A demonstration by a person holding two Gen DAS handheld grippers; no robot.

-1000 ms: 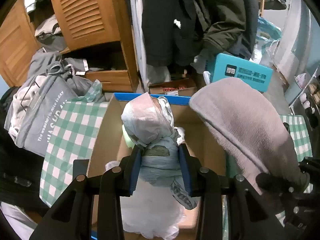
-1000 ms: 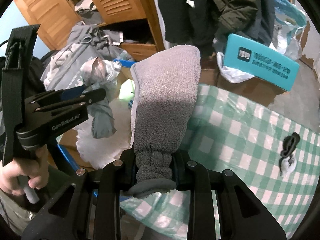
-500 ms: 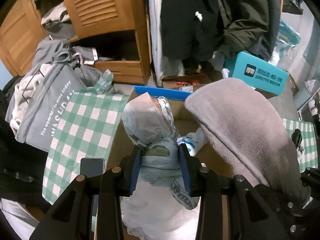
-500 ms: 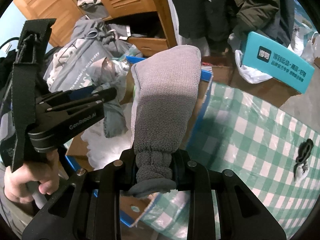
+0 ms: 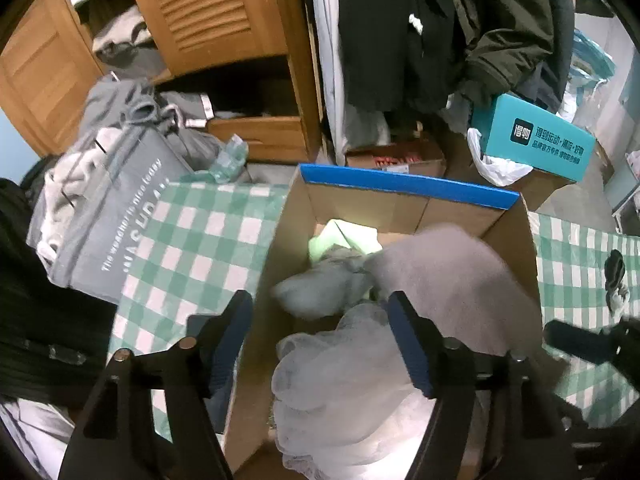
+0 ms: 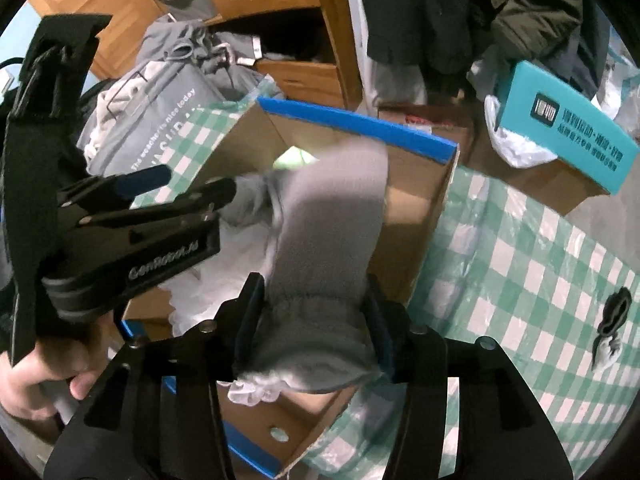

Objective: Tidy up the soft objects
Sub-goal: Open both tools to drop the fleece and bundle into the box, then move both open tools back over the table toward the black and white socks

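Dropped from the left gripper [image 5: 320, 344], the pale bundle [image 5: 320, 288] is now lying in the cardboard box [image 5: 404, 186], jaws spreading wide. Right gripper [image 6: 312, 320] is loosening around the grey towel [image 6: 332, 216], jaws parting.

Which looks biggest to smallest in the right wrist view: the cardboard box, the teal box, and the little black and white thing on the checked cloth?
1. cardboard box, though it is also nearest.
2. teal box, farther back.
3. black and white item, clearly smallest.
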